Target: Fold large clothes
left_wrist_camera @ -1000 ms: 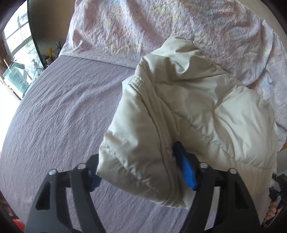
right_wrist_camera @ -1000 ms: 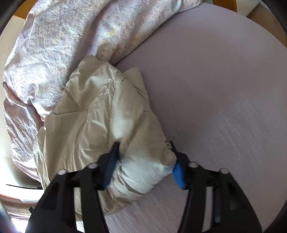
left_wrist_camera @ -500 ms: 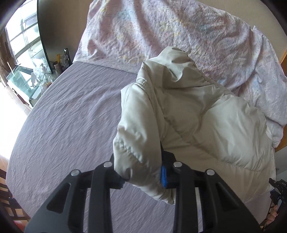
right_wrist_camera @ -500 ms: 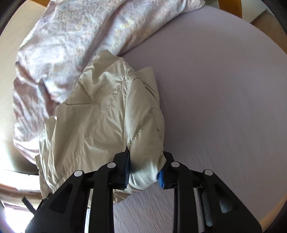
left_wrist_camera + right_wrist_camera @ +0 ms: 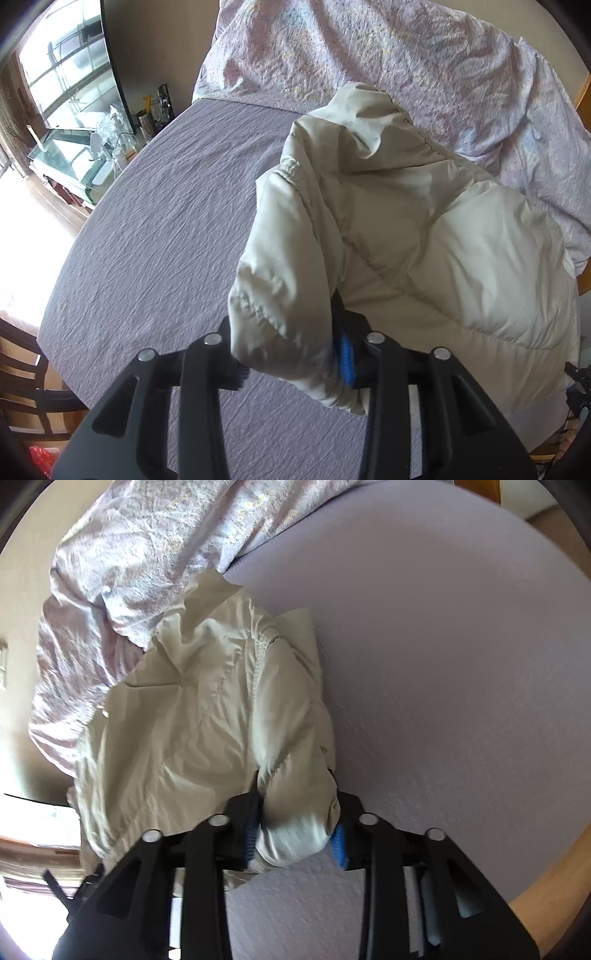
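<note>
Both claws are gripping a puffy cream padded jacket (image 5: 424, 236), their jaws having just been widening slightly: left claw (image 5: 291, 354) is clamping one bunched edge, right claw (image 5: 295, 838) another. It is hanging over the lilac bed sheet (image 5: 155, 229), beside a crumpled floral duvet (image 5: 147, 554).

A lilac bedsheet (image 5: 155, 229), a crumpled floral duvet (image 5: 406, 55) and a dark wooden chair (image 5: 22, 373)

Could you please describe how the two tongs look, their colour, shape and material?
Both the left tongs and the right tongs are matte black frames with triangular cut-outs and round silver bolts. Each finger carries a ribbed blue pad. No cables, markings or sleeves are visible.
</note>
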`<state>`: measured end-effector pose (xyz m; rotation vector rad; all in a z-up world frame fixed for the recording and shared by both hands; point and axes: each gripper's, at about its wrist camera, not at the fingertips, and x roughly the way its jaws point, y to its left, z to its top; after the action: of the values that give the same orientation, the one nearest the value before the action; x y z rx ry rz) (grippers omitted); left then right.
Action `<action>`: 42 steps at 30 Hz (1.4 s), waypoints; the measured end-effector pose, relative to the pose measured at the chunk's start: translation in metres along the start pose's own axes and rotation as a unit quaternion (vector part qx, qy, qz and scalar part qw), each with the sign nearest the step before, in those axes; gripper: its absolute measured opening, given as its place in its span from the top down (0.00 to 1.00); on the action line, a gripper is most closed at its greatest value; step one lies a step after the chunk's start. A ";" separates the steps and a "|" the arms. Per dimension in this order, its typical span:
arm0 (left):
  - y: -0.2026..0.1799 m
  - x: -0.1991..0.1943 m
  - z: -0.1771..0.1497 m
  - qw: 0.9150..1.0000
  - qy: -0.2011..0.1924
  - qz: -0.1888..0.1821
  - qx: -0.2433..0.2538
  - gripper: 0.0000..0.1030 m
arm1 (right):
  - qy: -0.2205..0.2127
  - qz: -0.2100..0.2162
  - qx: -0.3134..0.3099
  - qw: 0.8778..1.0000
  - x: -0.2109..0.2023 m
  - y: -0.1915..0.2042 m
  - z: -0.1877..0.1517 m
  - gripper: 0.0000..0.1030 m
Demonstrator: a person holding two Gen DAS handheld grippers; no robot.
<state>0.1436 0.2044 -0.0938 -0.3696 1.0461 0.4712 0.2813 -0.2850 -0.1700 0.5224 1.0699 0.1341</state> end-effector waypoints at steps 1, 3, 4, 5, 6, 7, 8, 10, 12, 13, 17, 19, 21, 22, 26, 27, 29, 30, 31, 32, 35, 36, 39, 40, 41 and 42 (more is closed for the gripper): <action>0.000 -0.001 0.000 1.000 0.001 0.006 -0.002 0.56 | -0.016 -0.022 -0.012 1.000 -0.006 0.003 0.002 0.56; 0.000 0.000 0.000 1.000 0.005 0.013 -0.003 0.48 | -0.040 -0.047 -0.024 0.998 -0.018 0.003 0.004 0.47; -0.001 0.000 -0.001 1.000 0.008 0.016 -0.001 0.43 | -0.052 -0.055 -0.028 0.997 -0.023 0.004 0.008 0.46; -0.002 0.001 -0.001 1.000 0.011 0.018 0.001 0.38 | -0.057 -0.058 -0.030 0.996 -0.026 0.006 0.012 0.46; -0.002 0.001 -0.002 1.000 0.012 0.019 0.004 0.36 | -0.067 -0.056 -0.031 0.996 -0.029 0.006 0.014 0.46; -0.003 0.002 -0.002 1.000 0.015 0.020 0.006 0.33 | -0.071 -0.056 -0.034 0.995 -0.031 0.010 0.017 0.46; -0.003 0.002 -0.003 1.000 0.017 0.021 0.008 0.31 | -0.073 -0.053 -0.039 0.995 -0.032 0.015 0.019 0.46; -0.004 0.003 -0.003 1.000 0.021 0.019 0.009 0.28 | -0.077 -0.040 -0.053 0.995 -0.033 0.032 0.023 0.46; -0.005 0.004 -0.003 1.000 0.024 0.017 0.009 0.26 | -0.075 -0.024 -0.073 0.994 -0.032 0.055 0.023 0.46; -0.005 0.004 -0.002 0.999 0.026 0.017 0.009 0.25 | -0.073 -0.015 -0.089 0.993 -0.030 0.070 0.022 0.46; -0.007 0.005 -0.002 0.999 0.029 0.019 0.010 0.24 | -0.054 0.020 -0.144 0.988 -0.019 0.122 0.008 0.46; -0.007 0.006 -0.002 0.999 0.030 0.019 0.012 0.23 | -0.037 0.040 -0.173 0.983 -0.010 0.151 -0.005 0.46; -0.007 0.007 -0.002 0.999 0.031 0.018 0.012 0.23 | -0.024 0.051 -0.193 0.980 -0.002 0.171 -0.014 0.46; -0.007 0.007 -0.002 0.999 0.032 0.018 0.012 0.23 | -0.017 0.055 -0.203 0.978 0.001 0.180 -0.019 0.47; -0.007 0.009 -0.002 0.999 0.035 0.014 0.008 0.22 | 0.004 0.065 -0.242 0.968 0.015 0.208 -0.041 0.53; -0.005 0.009 -0.001 0.999 0.036 0.011 0.005 0.22 | 0.008 0.065 -0.249 0.966 0.017 0.213 -0.046 0.57; -0.003 0.010 -0.001 0.999 0.038 0.006 -0.001 0.22 | 0.012 0.063 -0.257 0.964 0.023 0.219 -0.051 0.59; -0.002 0.010 0.000 0.999 0.039 0.004 -0.004 0.22 | 0.015 0.061 -0.259 0.964 0.027 0.221 -0.053 0.60; -0.002 0.010 -0.001 0.999 0.040 0.002 -0.006 0.22 | 0.018 0.058 -0.259 0.964 0.031 0.221 -0.053 0.62; -0.001 0.010 0.000 0.999 0.041 0.000 -0.008 0.22 | 0.021 0.055 -0.259 0.964 0.036 0.223 -0.055 0.62; 0.001 0.011 0.000 0.999 0.044 -0.005 -0.012 0.22 | 0.026 0.039 -0.264 0.963 0.048 0.224 -0.058 0.62; 0.001 0.011 0.000 0.999 0.045 -0.006 -0.013 0.21 | 0.030 0.033 -0.265 0.963 0.055 0.224 -0.058 0.62; 0.001 0.011 0.001 0.999 0.045 -0.009 -0.015 0.20 | 0.031 0.021 -0.268 0.963 0.067 0.224 -0.060 0.62; 0.001 0.011 0.001 0.999 0.044 -0.010 -0.016 0.19 | 0.031 0.018 -0.269 0.962 0.070 0.224 -0.060 0.61; 0.002 0.011 0.001 0.999 0.045 -0.012 -0.017 0.19 | 0.031 0.014 -0.271 0.962 0.074 0.225 -0.061 0.61; 0.002 0.011 0.001 0.999 0.046 -0.014 -0.019 0.19 | 0.032 0.011 -0.272 0.962 0.077 0.225 -0.061 0.61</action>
<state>0.1475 0.2090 -0.1029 -0.4422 1.1201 0.4535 0.2983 -0.0410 -0.1490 0.0332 1.0358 0.4523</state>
